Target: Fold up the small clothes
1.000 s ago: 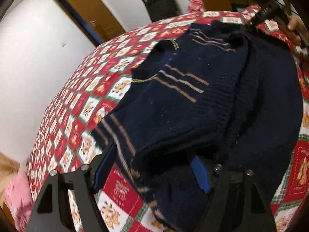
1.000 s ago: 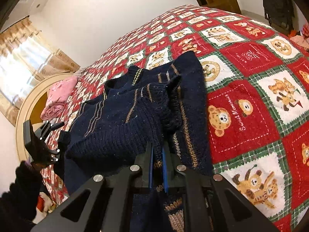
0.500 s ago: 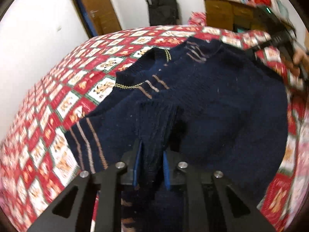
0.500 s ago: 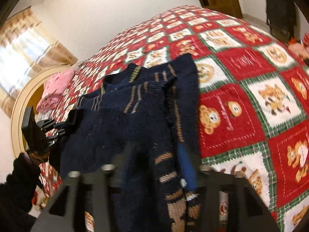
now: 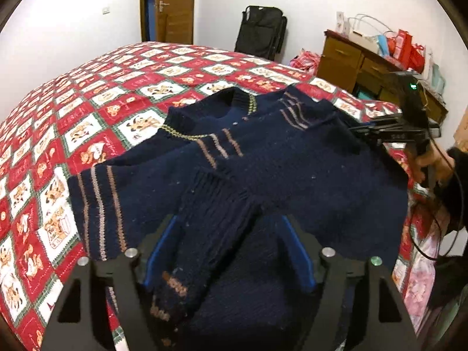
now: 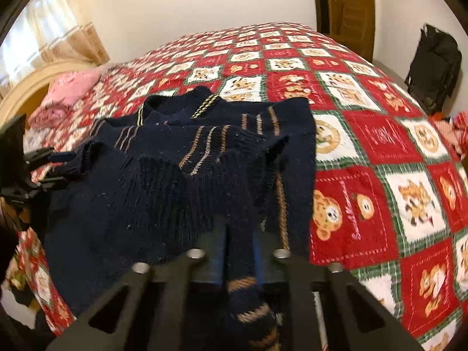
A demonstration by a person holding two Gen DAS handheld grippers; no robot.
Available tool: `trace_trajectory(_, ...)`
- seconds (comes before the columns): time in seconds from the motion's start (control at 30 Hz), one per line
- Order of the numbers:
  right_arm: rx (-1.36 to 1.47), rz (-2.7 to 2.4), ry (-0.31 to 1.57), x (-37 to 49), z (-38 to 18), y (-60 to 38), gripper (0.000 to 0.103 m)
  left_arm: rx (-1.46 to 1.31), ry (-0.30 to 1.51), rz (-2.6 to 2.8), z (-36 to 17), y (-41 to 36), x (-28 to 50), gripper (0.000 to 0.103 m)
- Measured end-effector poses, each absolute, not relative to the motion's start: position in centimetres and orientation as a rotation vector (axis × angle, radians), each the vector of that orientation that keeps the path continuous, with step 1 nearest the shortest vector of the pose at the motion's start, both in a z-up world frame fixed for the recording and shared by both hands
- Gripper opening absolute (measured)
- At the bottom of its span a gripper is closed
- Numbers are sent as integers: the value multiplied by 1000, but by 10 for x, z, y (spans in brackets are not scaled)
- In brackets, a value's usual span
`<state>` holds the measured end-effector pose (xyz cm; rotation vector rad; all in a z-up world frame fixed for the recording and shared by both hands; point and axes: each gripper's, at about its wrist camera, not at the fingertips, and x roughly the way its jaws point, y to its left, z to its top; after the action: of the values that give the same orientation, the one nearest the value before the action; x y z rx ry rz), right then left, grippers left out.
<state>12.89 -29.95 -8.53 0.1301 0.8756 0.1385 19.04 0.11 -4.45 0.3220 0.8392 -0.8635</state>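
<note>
Left wrist view: the navy sweater (image 5: 263, 169) lies on the bed (image 5: 122, 96), collar at the far end, both sleeves crossed over the body. The left claw (image 5: 231, 248) has just been opening and its jaws now stand wide apart with the ribbed cuff (image 5: 216, 204) lying loose between them, the pads not pressing on it. So that sleeve looks placed. Far right you can see the right claw (image 5: 377, 134) at the sweater's other edge, with a hand (image 5: 433, 163) behind it.

Right wrist view: the right claw (image 6: 239, 248) has just been closing and is now clamped on a strip of navy knit with tan stripes (image 6: 242, 286), which I take for the hem or a sleeve end, hard to say which. The sweater (image 6: 181, 175) fills the near left, bear quilt off to the right, pink pillow (image 6: 67, 90) far left.

My guess is the next fold is bottom up toward the collar. To do it well, I'd get the left claw onto the matching edge first so both corners lift together. Keep the lift low, or the crossed sleeves will slide out. Lay the edge down square just short of the collar (image 6: 178, 105), then let go with both at once.
</note>
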Motion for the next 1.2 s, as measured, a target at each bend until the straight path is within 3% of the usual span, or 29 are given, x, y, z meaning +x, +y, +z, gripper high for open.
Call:
trace_trajectory(0.13,218,129,873,128,-91,-312,10,455,854,-783,-56,-12,190,69)
trace_trajectory(0.2,254,140,873,130,-94,-314,10,440,877,-785,-56,-11,190,44)
trace_trajectory(0.23,254,137,876,131,-95,-313,11,410,887,-787,-55,-7,192,40)
trace_trajectory(0.33,250,138,890,131,-96,-308,11,263,928,-762,-50,8,202,15)
trace_trajectory(0.5,227,125,852,113,-78,-301,8,-58,933,-760,-38,47,202,14)
trace_trajectory(0.83,247,169,685,69,-20,-291,8,-86,745,-736,12,62,153,14)
trace_trajectory(1.2,188,163,600,87,17,-287,8,-193,679,-659,33,82,176,14)
